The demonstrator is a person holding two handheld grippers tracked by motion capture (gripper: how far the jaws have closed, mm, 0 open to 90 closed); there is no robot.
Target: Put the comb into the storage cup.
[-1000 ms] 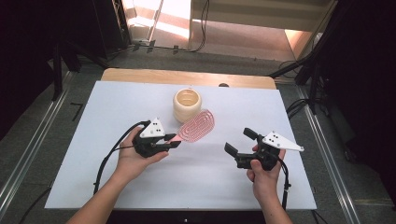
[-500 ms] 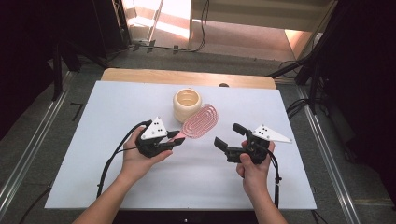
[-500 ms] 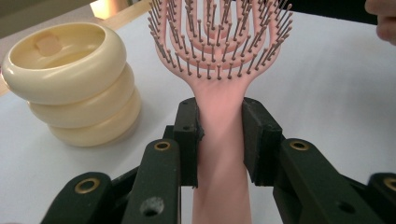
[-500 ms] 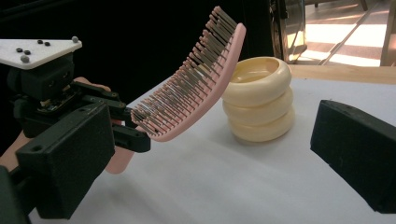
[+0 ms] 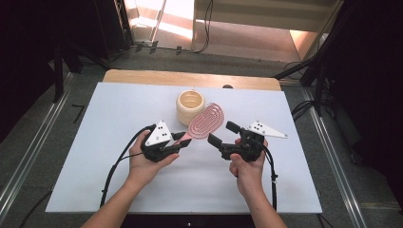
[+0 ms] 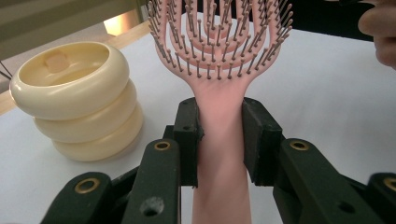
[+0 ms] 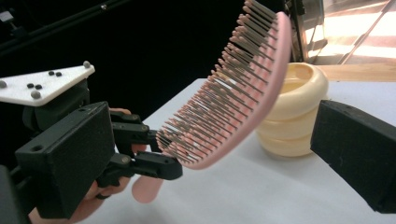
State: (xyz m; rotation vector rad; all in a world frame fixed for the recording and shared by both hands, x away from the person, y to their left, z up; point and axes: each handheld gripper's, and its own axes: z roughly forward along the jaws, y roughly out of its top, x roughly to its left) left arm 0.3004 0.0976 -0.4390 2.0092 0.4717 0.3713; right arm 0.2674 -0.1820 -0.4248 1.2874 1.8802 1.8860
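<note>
Our left gripper (image 6: 219,140) has its jaws clamped on the handle of the pink hairbrush (image 5: 204,122), whose head rises toward frame centre of the high view. Our right gripper (image 5: 224,134) sits just beside it, jaws apart. The hold is narrow — a nudge could twist the brush. The cream ribbed cup (image 5: 190,107), just above, crowds the head — we judge a knock likely.

White-topped table (image 5: 294,190) on grey floor (image 5: 43,118) (sunlit patch beyond).
</note>
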